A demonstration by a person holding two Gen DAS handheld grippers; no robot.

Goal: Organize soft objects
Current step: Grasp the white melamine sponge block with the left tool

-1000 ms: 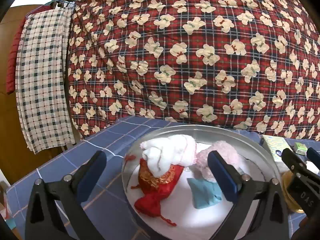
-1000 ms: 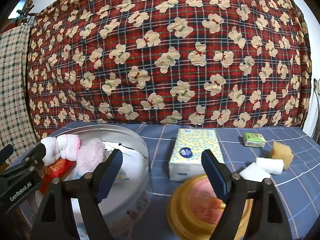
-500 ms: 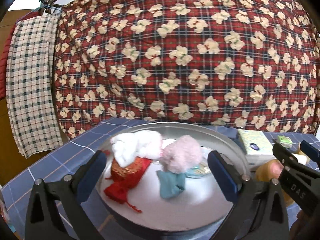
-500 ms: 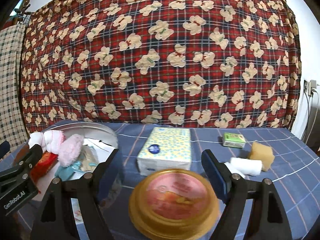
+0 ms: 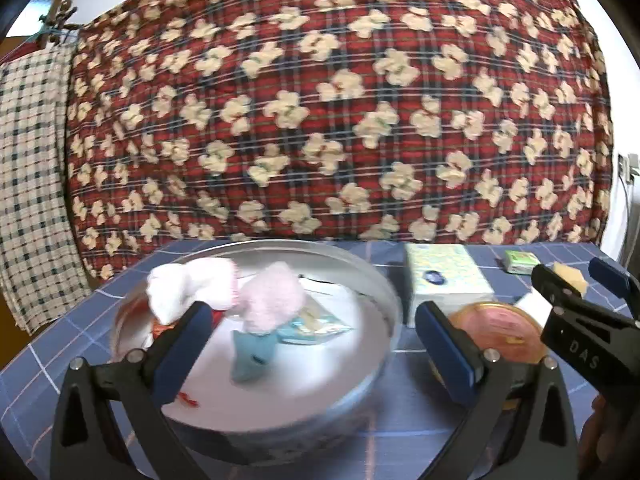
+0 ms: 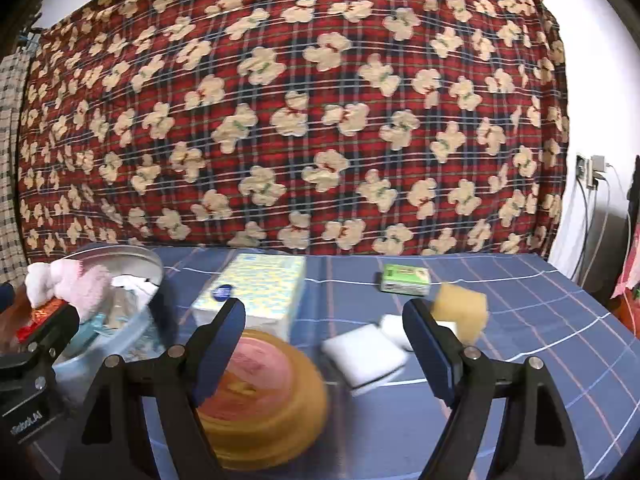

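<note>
Here, in the left wrist view, the left tongs [image 5: 310,344] stood released and empty over the round metal basin [image 5: 384,292], which held a white sock [image 5: 188,288], a pink fluffy piece [image 5: 272,300] and a teal cloth [image 5: 252,354]. In the right wrist view, the right tongs [image 6: 324,340] were released above the yellow lidded tub [image 6: 264,396]; a white sponge [image 6: 362,354] and a yellow sponge [image 6: 460,310] lay on the table [image 6: 540,320].

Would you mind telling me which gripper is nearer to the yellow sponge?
Right. The right gripper points at the table just beside the yellow sponge; the left gripper hangs over the metal tin, farther away.
</note>
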